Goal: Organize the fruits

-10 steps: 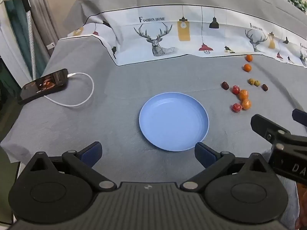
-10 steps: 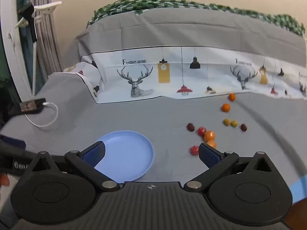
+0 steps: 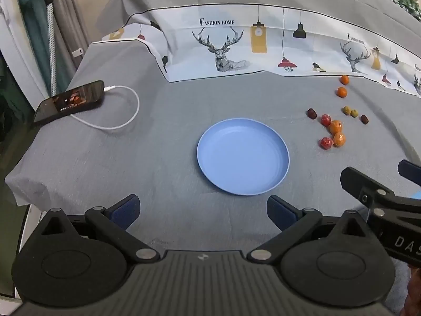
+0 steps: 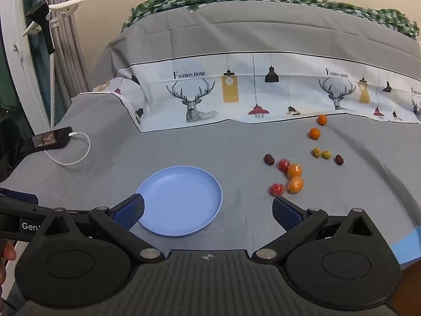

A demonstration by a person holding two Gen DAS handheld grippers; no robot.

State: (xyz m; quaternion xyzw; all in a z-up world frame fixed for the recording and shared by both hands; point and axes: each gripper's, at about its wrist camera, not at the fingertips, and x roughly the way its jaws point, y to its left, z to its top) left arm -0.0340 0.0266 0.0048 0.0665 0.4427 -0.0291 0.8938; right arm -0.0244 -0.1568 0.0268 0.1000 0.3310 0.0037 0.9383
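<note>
I have both sets of jaws spread wide and empty: my left gripper hangs just short of the blue plate, my right gripper over its right rim. The fruits lie loose right of the plate, none on it. I judge them light, round, apt to roll, so I'd pinch each across its middle. I count ten: four orange, two red, two green, two dark.

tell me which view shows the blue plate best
The left wrist view: the blue plate lies whole and centred ahead of the open left claw. In the right wrist view one finger covers its near-left rim.
</note>
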